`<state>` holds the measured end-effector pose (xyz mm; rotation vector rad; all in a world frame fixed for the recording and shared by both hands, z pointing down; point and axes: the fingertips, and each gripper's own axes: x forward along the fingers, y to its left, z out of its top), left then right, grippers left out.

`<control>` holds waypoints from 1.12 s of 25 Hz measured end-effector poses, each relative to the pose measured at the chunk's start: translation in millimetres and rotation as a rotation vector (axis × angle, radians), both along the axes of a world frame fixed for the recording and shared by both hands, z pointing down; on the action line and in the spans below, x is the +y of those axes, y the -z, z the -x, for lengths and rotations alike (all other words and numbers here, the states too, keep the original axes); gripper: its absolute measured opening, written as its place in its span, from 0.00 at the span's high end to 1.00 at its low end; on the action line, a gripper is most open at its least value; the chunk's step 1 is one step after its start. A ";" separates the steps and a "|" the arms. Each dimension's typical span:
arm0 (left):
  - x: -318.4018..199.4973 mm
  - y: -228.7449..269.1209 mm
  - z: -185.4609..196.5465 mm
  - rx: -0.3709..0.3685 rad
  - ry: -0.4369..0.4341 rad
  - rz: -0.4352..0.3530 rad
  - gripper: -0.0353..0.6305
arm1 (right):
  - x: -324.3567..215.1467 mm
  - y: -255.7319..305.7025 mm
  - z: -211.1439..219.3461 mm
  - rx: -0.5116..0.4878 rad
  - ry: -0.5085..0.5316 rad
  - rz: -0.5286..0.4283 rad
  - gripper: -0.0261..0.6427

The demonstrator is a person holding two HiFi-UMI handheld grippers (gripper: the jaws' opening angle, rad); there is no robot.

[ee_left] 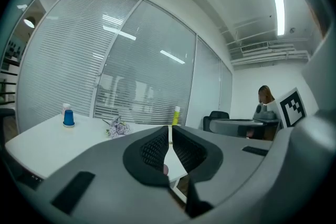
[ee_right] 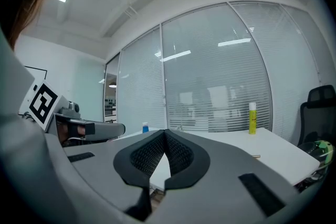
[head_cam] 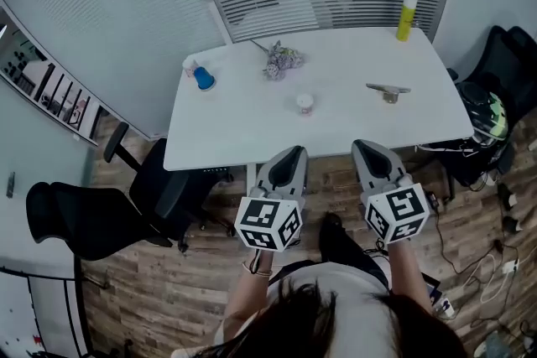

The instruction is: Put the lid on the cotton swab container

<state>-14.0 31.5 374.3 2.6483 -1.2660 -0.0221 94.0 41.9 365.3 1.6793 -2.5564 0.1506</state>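
Note:
A small round white container (head_cam: 304, 103) stands near the middle of the white table (head_cam: 235, 130). A blue cap-like piece (head_cam: 204, 79) lies at the table's far left next to a small white item (head_cam: 190, 64); the blue piece (ee_left: 69, 118) also shows in the left gripper view. My left gripper (head_cam: 294, 152) and right gripper (head_cam: 362, 146) hover side by side just short of the table's near edge, well apart from the container. Both point level at the table. In the left gripper view the left gripper (ee_left: 170, 129) has its jaws shut and empty. In the right gripper view the right gripper (ee_right: 164, 132) is shut and empty too.
A purple flower bunch (head_cam: 283, 59), a metal clip-like object (head_cam: 388, 90) and a yellow bottle (head_cam: 407, 17) also sit on the table. Black office chairs stand at the left (head_cam: 92, 218) and right (head_cam: 508, 63), with a helmet (head_cam: 491, 115) and floor cables (head_cam: 495, 264) nearby.

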 end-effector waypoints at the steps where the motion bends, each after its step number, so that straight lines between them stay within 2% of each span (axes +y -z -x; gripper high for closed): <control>1: -5.9 -1.1 -1.9 0.000 0.003 0.002 0.91 | -6.1 -0.1 -1.9 0.001 0.002 -0.003 0.92; 9: -50.8 -12.5 -11.9 0.022 0.030 0.034 0.90 | -54.2 -0.9 -11.8 0.043 0.028 -0.025 0.92; 13: -72.7 -19.7 -17.4 0.023 0.045 0.053 0.79 | -78.3 -4.2 -18.1 0.021 0.058 -0.002 0.92; 28: -152.9 -96.2 -35.5 -0.052 0.193 0.129 0.64 | -166.6 -27.1 -43.8 0.006 0.162 0.058 0.91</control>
